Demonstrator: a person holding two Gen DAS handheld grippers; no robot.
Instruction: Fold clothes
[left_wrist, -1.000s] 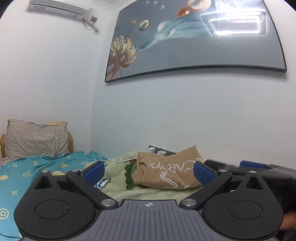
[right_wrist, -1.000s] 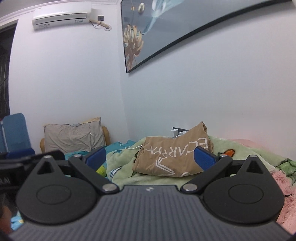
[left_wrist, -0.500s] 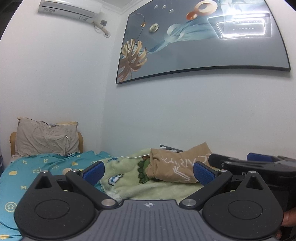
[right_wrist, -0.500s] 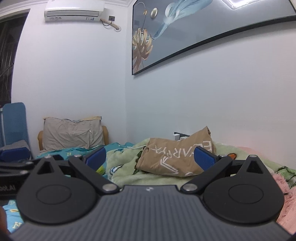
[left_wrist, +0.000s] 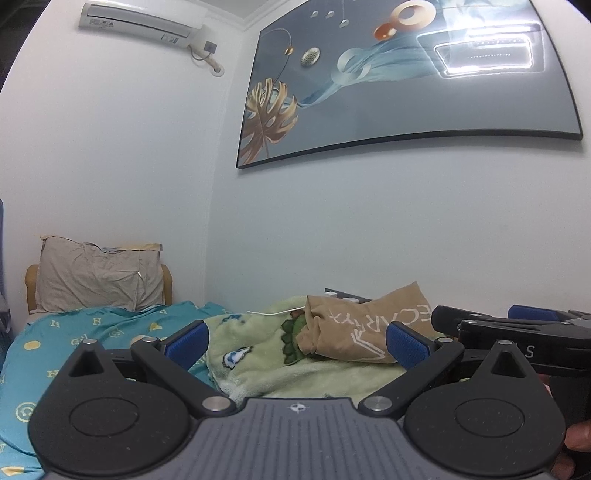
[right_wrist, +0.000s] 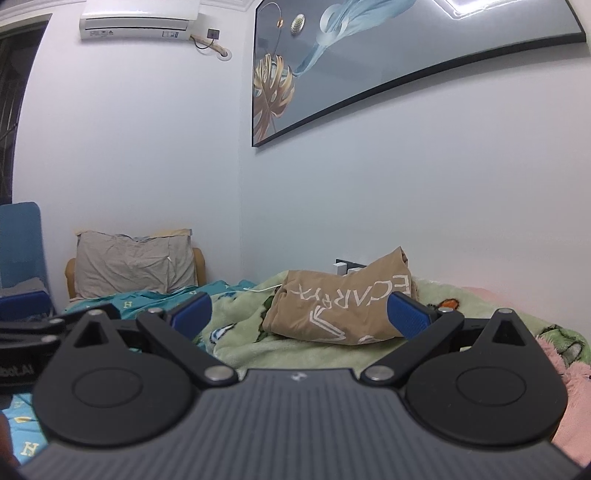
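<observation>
While both tools hover side by side, left gripper (left_wrist: 297, 339) & right gripper (right_wrist: 299, 312) gape wide, holding nothing; tan shirt (right_wrist: 343, 306) lies bunched on green blanket (right_wrist: 258, 339) ahead.

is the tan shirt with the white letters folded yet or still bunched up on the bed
Still bunched up. The tan shirt lies in a rumpled heap on the green blanket, edges uneven, lettering creased. Both grippers are open and apart from it.

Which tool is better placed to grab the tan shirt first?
Probably right. In its view the tan shirt lies almost centred between the open right tool. For the left tool, also open, it lies off to the right.
</observation>
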